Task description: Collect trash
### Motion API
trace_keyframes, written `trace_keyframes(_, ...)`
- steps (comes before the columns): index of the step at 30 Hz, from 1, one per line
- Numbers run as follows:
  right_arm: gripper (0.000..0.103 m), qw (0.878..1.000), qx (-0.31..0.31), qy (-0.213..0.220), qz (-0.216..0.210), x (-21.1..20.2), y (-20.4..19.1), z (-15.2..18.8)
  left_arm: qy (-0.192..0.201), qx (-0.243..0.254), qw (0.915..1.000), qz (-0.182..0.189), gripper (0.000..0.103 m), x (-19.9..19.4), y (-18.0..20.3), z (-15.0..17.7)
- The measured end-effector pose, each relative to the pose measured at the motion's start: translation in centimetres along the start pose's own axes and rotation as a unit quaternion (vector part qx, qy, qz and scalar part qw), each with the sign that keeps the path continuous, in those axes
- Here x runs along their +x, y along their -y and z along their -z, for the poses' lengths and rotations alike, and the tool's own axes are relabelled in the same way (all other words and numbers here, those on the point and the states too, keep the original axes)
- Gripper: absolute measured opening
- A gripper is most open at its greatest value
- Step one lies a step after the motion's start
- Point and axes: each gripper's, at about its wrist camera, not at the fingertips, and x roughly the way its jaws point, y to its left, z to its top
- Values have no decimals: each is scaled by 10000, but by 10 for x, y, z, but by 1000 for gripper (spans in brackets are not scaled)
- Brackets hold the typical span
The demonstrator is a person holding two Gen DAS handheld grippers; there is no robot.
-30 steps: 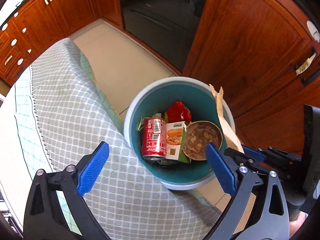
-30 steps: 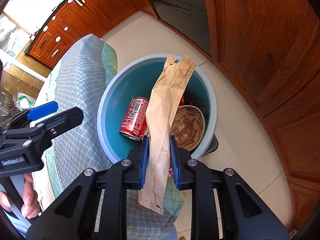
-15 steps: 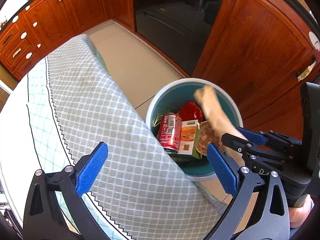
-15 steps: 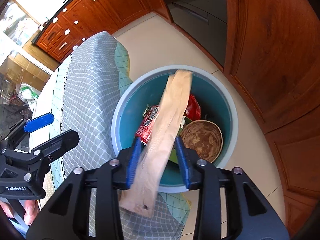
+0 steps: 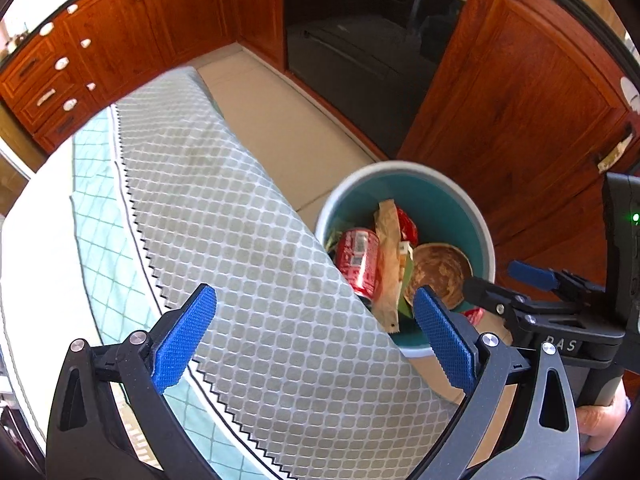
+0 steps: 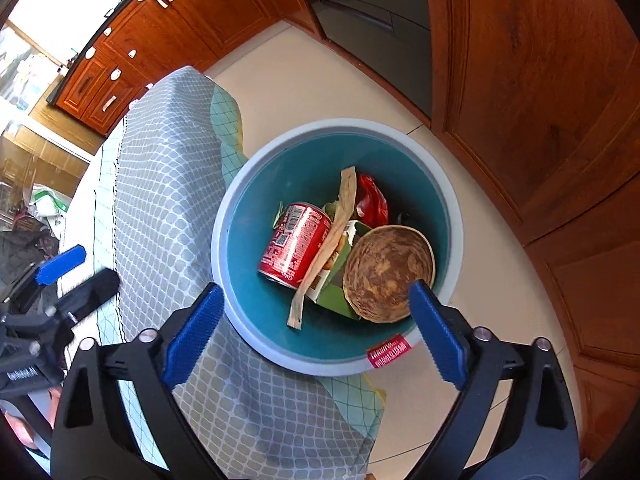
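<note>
Trash lies in the bin (image 5: 476, 216) on the floor beside the tabletop (image 5: 256, 264). Left wrist view: the cloth edge hides the bin's near wall; the left gripper (image 5: 312, 340) is spread, empty. Right wrist view: the right gripper (image 6: 316, 336) is opening, empty, above the wrapper (image 6: 332, 240), can (image 6: 296, 244) and bowl (image 6: 388, 276); other scraps are half buried.

My left gripper (image 5: 312, 336) has black arms, blue knurled pads (image 5: 184, 338) and silver screws. My right gripper (image 6: 314, 332) matches it, its handle stamped with white letters beside the green light (image 5: 635, 218).
</note>
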Motion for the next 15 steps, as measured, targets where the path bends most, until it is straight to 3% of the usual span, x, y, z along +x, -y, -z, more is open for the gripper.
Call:
trace_keyframes(4, 96, 9995, -227, 81, 180, -9, -7, 7, 247, -239, 9994, 36, 99, -16, -12, 7)
trace_keyframes(8, 96, 9985, -448, 40, 299, -22, -17, 16, 59, -175, 9998, -52, 99, -26, -19, 19)
trace_keyframes(15, 96, 9932, -860, 226, 753, -60, -42, 45, 280, -306, 9989, -234, 99, -58, -25, 53)
